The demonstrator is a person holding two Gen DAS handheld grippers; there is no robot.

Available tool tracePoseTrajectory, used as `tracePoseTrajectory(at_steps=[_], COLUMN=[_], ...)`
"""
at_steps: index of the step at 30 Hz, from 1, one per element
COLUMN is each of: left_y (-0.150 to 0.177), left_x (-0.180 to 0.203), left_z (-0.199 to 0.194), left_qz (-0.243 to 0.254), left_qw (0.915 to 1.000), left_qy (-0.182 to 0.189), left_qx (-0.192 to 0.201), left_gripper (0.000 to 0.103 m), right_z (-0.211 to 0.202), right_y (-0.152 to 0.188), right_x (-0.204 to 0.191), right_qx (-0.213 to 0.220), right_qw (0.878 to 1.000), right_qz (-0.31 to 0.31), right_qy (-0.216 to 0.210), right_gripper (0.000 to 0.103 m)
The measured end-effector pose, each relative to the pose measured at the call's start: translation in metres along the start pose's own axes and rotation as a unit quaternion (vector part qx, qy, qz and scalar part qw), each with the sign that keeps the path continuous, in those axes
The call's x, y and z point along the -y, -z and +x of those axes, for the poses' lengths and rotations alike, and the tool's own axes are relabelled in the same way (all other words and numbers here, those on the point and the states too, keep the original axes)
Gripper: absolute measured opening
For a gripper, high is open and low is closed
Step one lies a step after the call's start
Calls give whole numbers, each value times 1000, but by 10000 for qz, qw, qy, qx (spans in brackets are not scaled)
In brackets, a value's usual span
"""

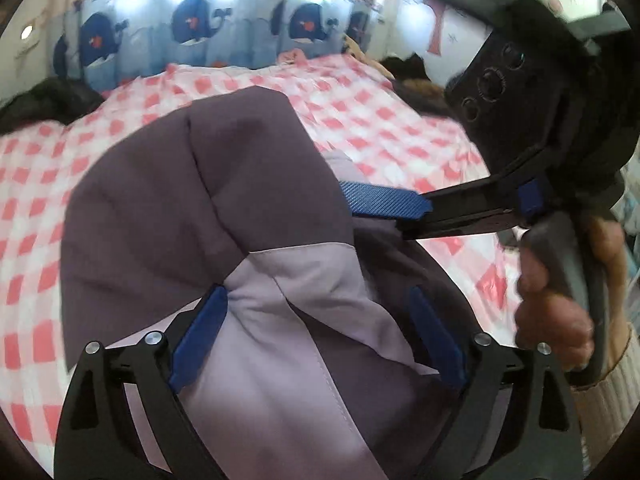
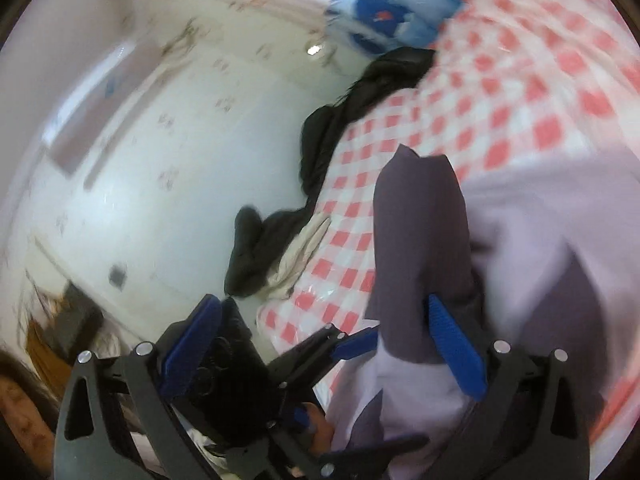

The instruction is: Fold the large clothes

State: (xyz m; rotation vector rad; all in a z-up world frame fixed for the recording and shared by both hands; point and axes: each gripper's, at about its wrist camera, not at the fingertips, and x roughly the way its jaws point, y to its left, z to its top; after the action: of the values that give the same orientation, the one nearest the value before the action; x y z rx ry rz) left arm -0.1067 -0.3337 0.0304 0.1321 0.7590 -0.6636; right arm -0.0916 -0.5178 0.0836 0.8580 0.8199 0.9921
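A large two-tone garment point(image 1: 208, 184), dark purple with pale lilac panels, is bunched and lifted over the pink-and-white checked bed point(image 1: 36, 200). My left gripper point(image 1: 316, 344) has its blue fingers spread wide with the fabric draped between them. My right gripper point(image 1: 384, 202) reaches in from the right of the left wrist view, its blue fingertip against the fabric edge. In the right wrist view the right gripper point(image 2: 328, 348) is open; the garment point(image 2: 420, 220) lies over its right finger point(image 2: 456, 348). The left gripper point(image 2: 352, 346) pokes in there from below.
Black clothes point(image 2: 360, 92) and a cream cloth point(image 2: 300, 256) lie along the bed's edge by the white wall point(image 2: 160, 140). Blue whale-print curtains point(image 1: 192, 36) hang behind the bed. Dark and tan clothing point(image 1: 416, 80) is piled at the bed's far right corner.
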Motion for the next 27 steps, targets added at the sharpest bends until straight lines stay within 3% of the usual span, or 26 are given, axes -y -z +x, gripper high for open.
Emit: tracePoseTrajectory(at_steps=[2, 4, 5, 7, 8, 11, 13, 27], left_y=[3, 3, 5, 9, 12, 12, 16, 19], left_x=[15, 20, 23, 26, 27, 26, 28, 20], left_z=[17, 34, 39, 36, 34, 32, 30, 32], left_qz=[272, 465, 537, 580, 596, 573, 534, 380], left_qw=[9996, 9986, 9980, 9977, 9976, 9978, 9980, 9990], left_qy=[-59, -224, -304, -334, -345, -342, -342, -214], left_qx=[-80, -140, -138, -101, -75, -52, -58, -59], left_gripper=[93, 95, 95, 95, 95, 95, 95, 95], right_z=[-22, -40, -43, -43, -37, -10, 2, 8], right_y=[11, 17, 18, 16, 16, 15, 16, 30], right_x=[11, 27, 32, 39, 37, 41, 46, 76], right_qx=[236, 566, 669, 740, 628, 173, 54, 240], right_qw=[9995, 9983, 9970, 9837, 9766, 9511, 9403, 9387], right_qz=[5, 159, 217, 149, 23, -229, -247, 82], right_qy=[-202, 36, 325, 1632, 2058, 3075, 3394, 3439], right_gripper=[98, 98, 98, 98, 98, 98, 98, 97])
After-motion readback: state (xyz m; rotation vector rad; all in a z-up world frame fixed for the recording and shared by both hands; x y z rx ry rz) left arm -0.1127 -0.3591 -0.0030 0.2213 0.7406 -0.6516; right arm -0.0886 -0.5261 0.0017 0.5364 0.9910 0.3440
